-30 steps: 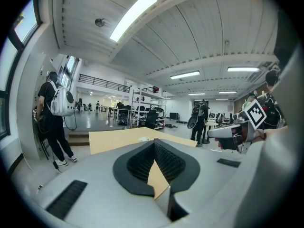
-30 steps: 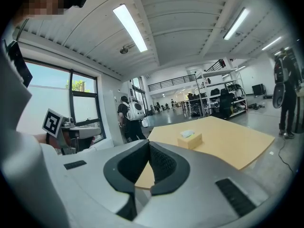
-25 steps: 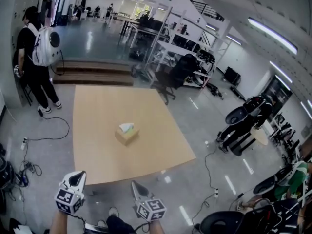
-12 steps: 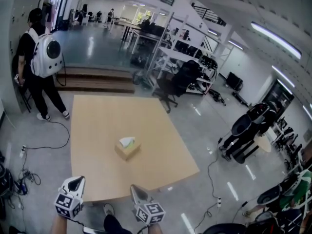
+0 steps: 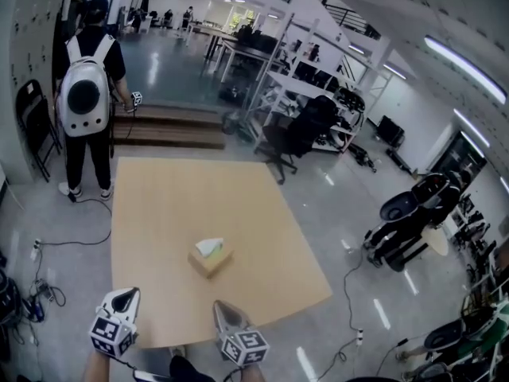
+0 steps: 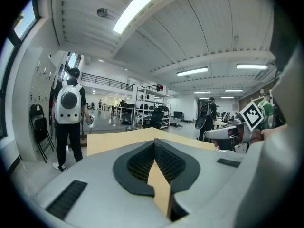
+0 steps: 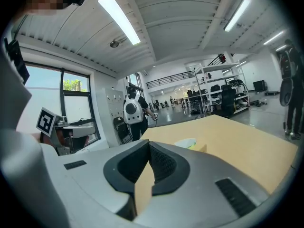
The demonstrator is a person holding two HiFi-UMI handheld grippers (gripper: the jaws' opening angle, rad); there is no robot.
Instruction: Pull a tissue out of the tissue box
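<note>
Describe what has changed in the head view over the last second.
The table and tissue box sit nearer the left gripper and right gripper: the wearer has walked up. The person with the backpack stepped right, off the wall. Both grippers stay shut and empty.

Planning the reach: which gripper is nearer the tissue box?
Right. The tissue box lies almost straight ahead of the right gripper; the left gripper is farther away, off to the box's left.

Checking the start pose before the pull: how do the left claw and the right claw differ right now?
The right claw sits nearer the tissue box than the left claw. The right gripper view shows the box just past its tips; the left gripper view shows the table but no box. Both are shut and empty.
</note>
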